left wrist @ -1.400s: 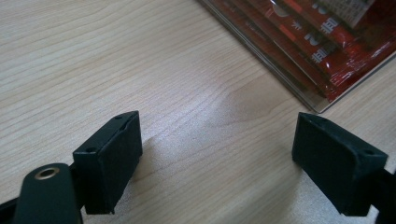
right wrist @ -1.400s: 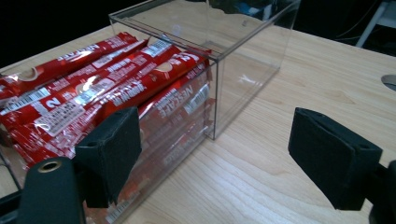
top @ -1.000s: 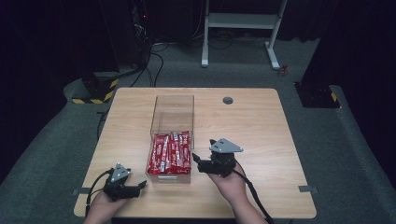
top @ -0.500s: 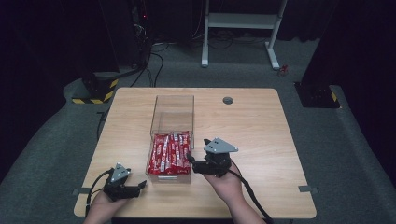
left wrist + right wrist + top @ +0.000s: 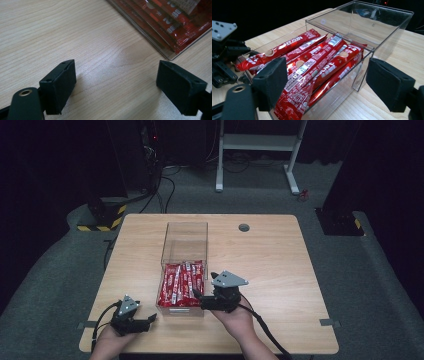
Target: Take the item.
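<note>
Moved: right gripper [image 5: 198, 296] had shifted a bit left vs 1 s ago, closing on the box's right wall; left gripper [image 5: 150, 320] stayed put nr the tabletop's near-left corner.
High view, box: clear plastic box [image 5: 184, 231] sat mid-tabletop, left of centre, long side running near-to-far; red sachets [image 5: 181, 283] filled its near half, far half bare.
High view, right gripper: just beside box's near-right corner, jaws pointing left at it, grey plate on top, held in right hand [image 5: 235, 317].
High view, left gripper: low by near edge, left of the box, apart from it; held in left hand [image 5: 107, 343].
Left gripper view: left jaws wide apart, nothing betw. them but bare wood tabletop [image 5: 62, 32]; box corner w/ red sachets [image 5: 172, 22] at upper right, not touching.
Right gripper view: right jaws wide, empty, framing the box [image 5: 384, 27]; sachets [image 5: 317, 65] stacked lengthwise inside, some tilted. Left gripper [image 5: 224, 57] seen beyond, at left.
</note>
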The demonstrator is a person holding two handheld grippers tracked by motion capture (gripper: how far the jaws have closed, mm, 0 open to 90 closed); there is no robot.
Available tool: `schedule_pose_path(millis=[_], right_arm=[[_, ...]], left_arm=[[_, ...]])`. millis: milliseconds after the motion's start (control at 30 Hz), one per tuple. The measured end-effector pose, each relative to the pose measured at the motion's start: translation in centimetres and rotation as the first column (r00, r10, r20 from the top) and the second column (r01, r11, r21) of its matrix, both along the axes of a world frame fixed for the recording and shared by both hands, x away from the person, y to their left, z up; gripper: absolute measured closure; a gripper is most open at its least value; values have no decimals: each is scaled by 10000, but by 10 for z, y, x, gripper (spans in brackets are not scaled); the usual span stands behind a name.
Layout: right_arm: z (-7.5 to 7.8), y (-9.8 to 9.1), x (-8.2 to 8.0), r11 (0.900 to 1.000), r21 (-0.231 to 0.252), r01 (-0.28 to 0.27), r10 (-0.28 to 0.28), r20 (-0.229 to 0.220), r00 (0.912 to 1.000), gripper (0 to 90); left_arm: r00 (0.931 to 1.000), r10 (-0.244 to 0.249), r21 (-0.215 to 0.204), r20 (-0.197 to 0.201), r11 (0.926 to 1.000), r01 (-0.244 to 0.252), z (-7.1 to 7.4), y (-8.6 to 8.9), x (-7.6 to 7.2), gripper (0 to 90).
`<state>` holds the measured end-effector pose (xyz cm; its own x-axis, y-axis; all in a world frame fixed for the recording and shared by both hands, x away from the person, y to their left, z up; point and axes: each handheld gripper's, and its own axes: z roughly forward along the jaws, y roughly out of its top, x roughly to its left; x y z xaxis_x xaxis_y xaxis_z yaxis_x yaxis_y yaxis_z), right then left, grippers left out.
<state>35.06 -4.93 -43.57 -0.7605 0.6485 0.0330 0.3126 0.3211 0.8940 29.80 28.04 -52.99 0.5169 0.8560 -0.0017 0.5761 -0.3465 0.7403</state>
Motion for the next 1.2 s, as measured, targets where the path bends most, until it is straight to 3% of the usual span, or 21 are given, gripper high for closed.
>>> schedule_pose_path(millis=[367, 633, 833, 1200], right_arm=[[-8, 7, -3, 9996, -7, -269, 269, -177, 9995, 240], [-12, 5, -8, 9990, 273, -362, 365, -83, 9993, 414], [-14, 5, -9, 9994, 288, -181, 190, -310, 9993, 547], [-17, 5, -7, 9998, 203, -15, 24, -457, 9990, 676]], left_arm=[[10000, -10, 17, -6, 10000, 10, 0, 0, 0, 166], [10000, -5, 19, -4, 10000, 5, 0, 0, 0, 166], [10000, -7, 9, -3, 10000, 7, 0, 0, 0, 166], [10000, -1, 12, 1, 10000, 1, 0, 0, 0, 166]])
